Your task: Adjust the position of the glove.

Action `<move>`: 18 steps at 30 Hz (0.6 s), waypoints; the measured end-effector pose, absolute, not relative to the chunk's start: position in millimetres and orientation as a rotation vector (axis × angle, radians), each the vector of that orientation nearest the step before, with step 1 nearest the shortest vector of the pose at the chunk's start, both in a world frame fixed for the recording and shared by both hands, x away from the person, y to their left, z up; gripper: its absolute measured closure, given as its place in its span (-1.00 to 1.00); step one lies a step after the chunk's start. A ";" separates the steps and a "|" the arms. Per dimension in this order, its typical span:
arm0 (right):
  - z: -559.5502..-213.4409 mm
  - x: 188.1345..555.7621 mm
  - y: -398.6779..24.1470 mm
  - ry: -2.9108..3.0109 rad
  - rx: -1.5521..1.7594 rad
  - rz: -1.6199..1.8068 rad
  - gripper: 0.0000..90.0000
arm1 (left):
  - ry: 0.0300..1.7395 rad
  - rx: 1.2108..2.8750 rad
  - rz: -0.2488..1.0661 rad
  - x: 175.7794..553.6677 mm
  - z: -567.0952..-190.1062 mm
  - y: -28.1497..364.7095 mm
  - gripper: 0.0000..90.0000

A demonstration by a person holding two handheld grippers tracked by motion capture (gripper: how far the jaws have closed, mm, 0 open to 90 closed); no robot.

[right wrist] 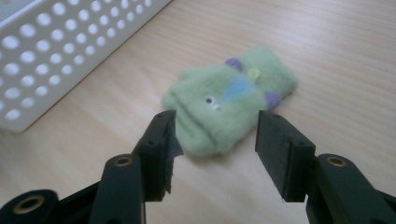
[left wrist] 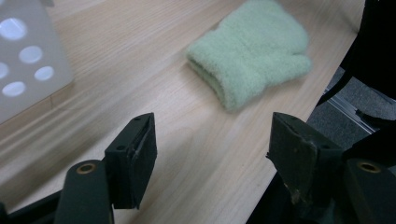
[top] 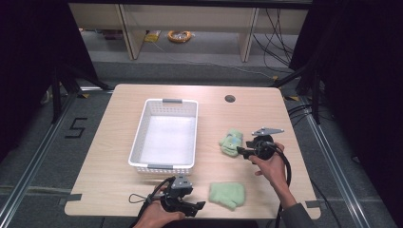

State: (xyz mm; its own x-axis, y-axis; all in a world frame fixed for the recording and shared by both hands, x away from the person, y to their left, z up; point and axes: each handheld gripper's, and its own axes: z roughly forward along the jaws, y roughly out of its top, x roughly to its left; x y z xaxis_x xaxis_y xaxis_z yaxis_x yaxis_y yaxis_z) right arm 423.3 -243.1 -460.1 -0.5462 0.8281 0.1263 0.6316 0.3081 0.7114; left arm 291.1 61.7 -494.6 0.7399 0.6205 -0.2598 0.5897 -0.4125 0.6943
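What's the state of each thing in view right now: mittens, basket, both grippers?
Plain green mitten: flat on the table, near the front edge, not held.
Face mitten: flat on the table, right of the basket, not held.
White basket: upright, empty.
Left gripper: open, holding nothing.
Right gripper: open, jaws at the mitten's cuff end, not pressing on it.

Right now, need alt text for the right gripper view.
The right gripper points with open jaws at a green mitten with a stitched face, lying flat on the wooden table. A white perforated basket stands at upper left.
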 end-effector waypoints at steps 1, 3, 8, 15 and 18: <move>-461.6 432.8 -238.4 2.302 1.372 1.065 0.09 | 0.910 2.123 0.058 291.1 -495.0 65.1 -0.31; -463.0 437.9 -237.7 2.294 1.357 1.045 0.09 | 0.918 2.127 0.061 291.1 -495.3 66.8 -0.31; -468.7 460.7 -226.9 2.302 1.386 1.023 0.12 | 0.923 2.126 0.050 289.0 -496.1 72.3 -0.32; -477.0 478.4 -211.8 2.309 1.392 0.970 0.15 | 0.950 2.106 0.047 288.4 -496.4 76.4 -0.33; -481.9 481.1 -209.9 2.296 1.421 0.970 0.17 | 0.956 2.095 0.041 287.4 -497.2 75.5 -0.33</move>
State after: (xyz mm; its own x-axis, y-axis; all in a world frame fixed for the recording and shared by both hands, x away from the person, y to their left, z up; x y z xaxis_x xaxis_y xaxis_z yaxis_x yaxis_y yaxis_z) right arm 481.1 -209.9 -481.9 -0.4815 0.8690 0.1138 0.6873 0.2938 0.6643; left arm 287.4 75.5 -497.2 0.7122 0.6431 -0.2814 0.6166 -0.3814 0.6887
